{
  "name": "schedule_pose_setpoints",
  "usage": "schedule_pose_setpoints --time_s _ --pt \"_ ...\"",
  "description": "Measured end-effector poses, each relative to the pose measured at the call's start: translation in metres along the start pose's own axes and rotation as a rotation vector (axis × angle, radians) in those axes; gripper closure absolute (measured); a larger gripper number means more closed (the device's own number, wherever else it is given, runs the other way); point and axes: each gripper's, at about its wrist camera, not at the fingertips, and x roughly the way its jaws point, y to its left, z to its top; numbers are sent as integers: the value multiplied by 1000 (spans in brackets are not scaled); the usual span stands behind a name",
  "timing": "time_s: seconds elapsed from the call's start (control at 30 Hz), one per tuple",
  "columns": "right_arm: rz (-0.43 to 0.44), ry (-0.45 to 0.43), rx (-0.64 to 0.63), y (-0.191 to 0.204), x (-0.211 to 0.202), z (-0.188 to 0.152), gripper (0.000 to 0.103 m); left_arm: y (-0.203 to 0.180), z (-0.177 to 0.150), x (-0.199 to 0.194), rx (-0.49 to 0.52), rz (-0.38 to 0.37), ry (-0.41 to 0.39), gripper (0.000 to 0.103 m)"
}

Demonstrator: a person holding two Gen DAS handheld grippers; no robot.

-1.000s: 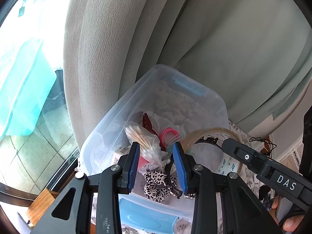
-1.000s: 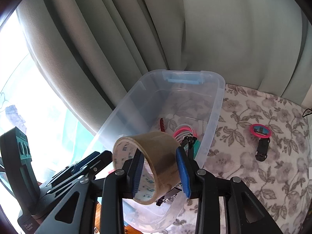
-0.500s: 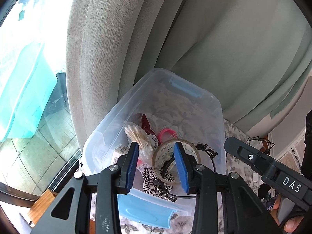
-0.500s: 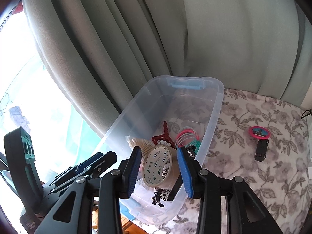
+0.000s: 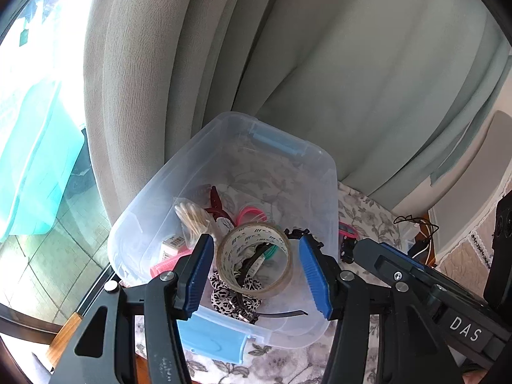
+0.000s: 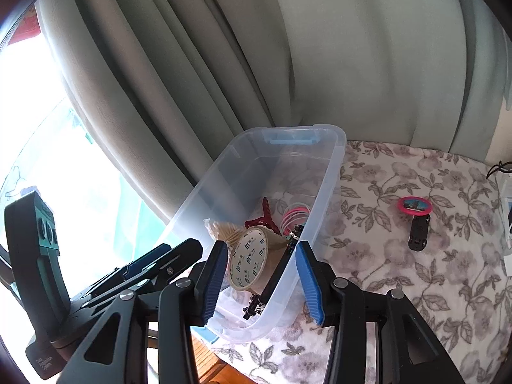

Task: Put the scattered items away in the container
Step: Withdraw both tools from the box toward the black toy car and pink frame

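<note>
So the clear plastic storage bin with blue latches [image 6: 323, 172] already has the brown packing tape roll [image 6: 252, 257] lying inside it, just ahead of the right claw [image 6: 260, 280], on a pile with a leopard-print scrunchie [image 5: 230, 297] and a bag of cotton swabs [image 5: 192, 220]. Still out on the floral tabletop [image 6: 416, 288], well off to that claw's right, are a small black toy car [image 6: 419, 233] and a pink-rimmed round thing [image 6: 414, 206]. A second ago the right claw had the tape pinched; now both it and the left claw [image 5: 256, 275] are spread apart holding nothing.

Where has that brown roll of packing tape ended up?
The brown roll of packing tape lies inside the clear plastic storage bin, at its near end, on the leopard-print scrunchie beside the bag of cotton swabs.
</note>
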Motion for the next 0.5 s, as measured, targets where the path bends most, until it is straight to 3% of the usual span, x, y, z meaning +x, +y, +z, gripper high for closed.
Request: schedule_pose_setpoints --time_s 0.17,0.33,0.5 --pt "8 -45 57 -22 -21 -4 47 -24 -2 -9 32 -17 -23 46" --pt "0 -102 131 -55 -47 -11 46 -61 -8 -11 117 22 -49 46" --pt "-16 -160 209 -91 -75 -20 45 -97 -16 -18 156 -29 -66 46"
